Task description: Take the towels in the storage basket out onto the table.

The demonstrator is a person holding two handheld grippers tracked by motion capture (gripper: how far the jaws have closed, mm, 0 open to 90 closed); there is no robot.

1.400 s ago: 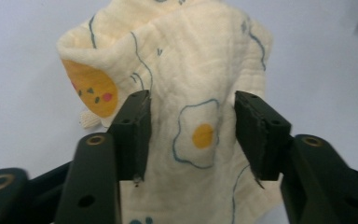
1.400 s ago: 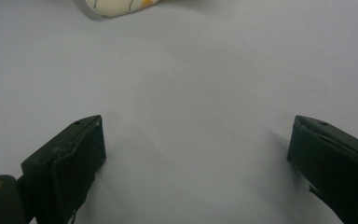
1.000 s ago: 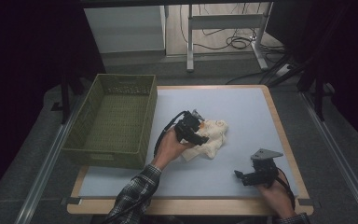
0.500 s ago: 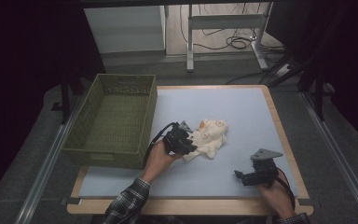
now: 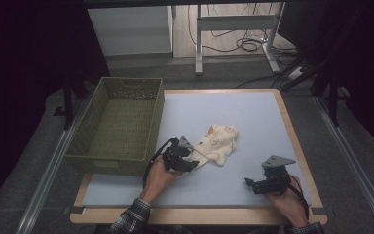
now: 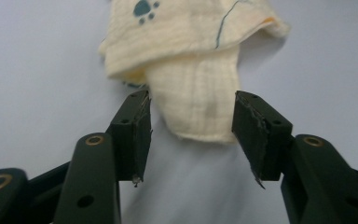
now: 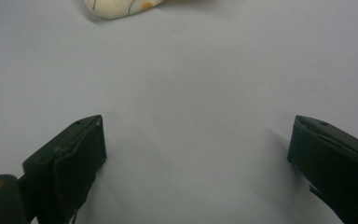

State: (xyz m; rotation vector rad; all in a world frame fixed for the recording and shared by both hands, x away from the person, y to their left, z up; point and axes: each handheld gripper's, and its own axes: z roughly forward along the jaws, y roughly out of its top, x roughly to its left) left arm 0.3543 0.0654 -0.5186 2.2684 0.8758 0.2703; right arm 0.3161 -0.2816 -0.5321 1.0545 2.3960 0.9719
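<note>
A cream cloth (image 5: 219, 142) with small prints lies crumpled at the middle of the pale blue table top (image 5: 253, 117). My left gripper (image 5: 191, 163) sits low at the cloth's near-left end. In the left gripper view a narrow flap of the cloth (image 6: 186, 28) lies between the jaws of that gripper (image 6: 193, 109), with a gap on each side. These jaws have just been opening and stand open. My right gripper (image 5: 250, 184) rests near the front right edge, jaws wide open on bare table (image 7: 198, 126). The cloth's edge (image 7: 116, 7) shows far ahead of it.
A green woven basket (image 5: 112, 163) stands at the table's left side, just left of my left hand. The table has a wooden rim (image 5: 292, 131). Beyond the far edge are metal desk legs and cables (image 5: 243, 46) on the floor.
My left gripper has moved from on top of the cloth toward the near left and lower, and a flap of cloth now stretches out toward it. The right gripper has stayed put.
</note>
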